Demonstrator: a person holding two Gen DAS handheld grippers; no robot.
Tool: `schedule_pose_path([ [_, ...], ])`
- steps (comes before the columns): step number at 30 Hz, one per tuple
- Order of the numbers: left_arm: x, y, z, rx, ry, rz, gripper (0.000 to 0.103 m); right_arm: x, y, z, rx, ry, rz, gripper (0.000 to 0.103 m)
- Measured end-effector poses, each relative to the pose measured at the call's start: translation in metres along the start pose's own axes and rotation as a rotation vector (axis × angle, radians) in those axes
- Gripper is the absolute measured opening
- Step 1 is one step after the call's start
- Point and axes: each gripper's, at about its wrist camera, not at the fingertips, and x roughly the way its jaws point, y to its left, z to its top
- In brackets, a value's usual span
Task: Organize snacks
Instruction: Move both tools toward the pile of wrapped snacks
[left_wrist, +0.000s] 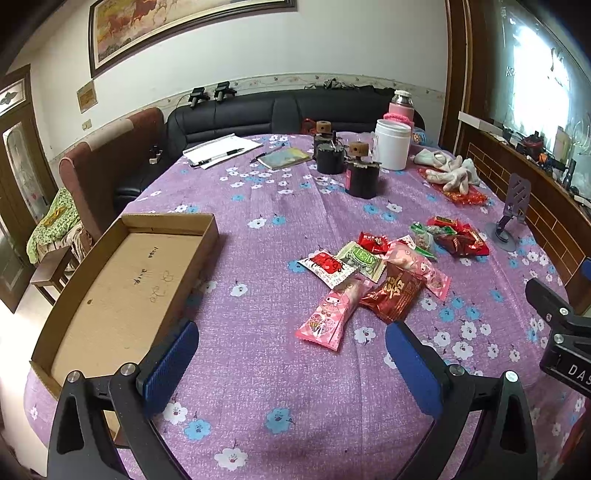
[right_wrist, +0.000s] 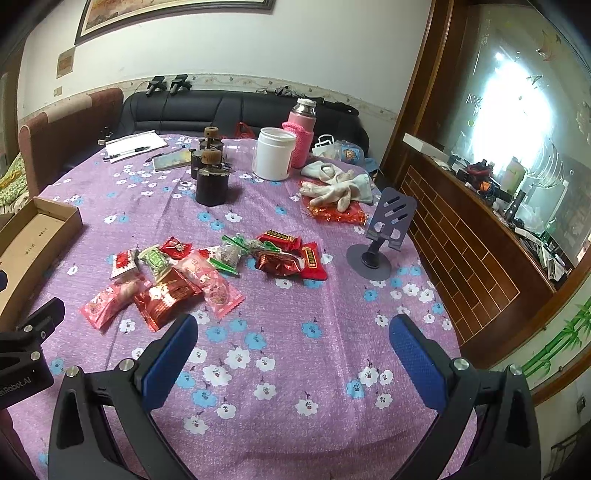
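Observation:
Several wrapped snacks lie loose on the purple flowered tablecloth (left_wrist: 266, 258): a pink packet (left_wrist: 332, 312) (right_wrist: 107, 301), a dark red packet (left_wrist: 395, 293) (right_wrist: 166, 295), a green one (left_wrist: 360, 258) (right_wrist: 157, 260) and a red heap (left_wrist: 458, 240) (right_wrist: 288, 258). An empty cardboard box (left_wrist: 122, 288) (right_wrist: 33, 236) sits on the left. My left gripper (left_wrist: 291, 347) hangs open above the cloth, between the box and the pink packet. My right gripper (right_wrist: 293, 343) is open too, holding nothing, to the right of the dark red packet.
At the back stand dark cans (left_wrist: 364, 177), a white jar (left_wrist: 393, 144) (right_wrist: 275, 153), a pink flask (right_wrist: 303, 133), papers with pens (left_wrist: 221, 147) and white gloves (left_wrist: 450, 171) (right_wrist: 338, 188). A grey phone stand (right_wrist: 384, 236) is right of the snacks. A wooden ledge borders the right side.

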Motion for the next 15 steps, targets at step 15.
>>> schedule_pose_path([
  [15, 0.024, -0.013, 0.007, 0.013, 0.037, -0.017, 0.102, 0.026, 0.0, 0.006, -0.016, 0.044, -0.012, 0.103],
])
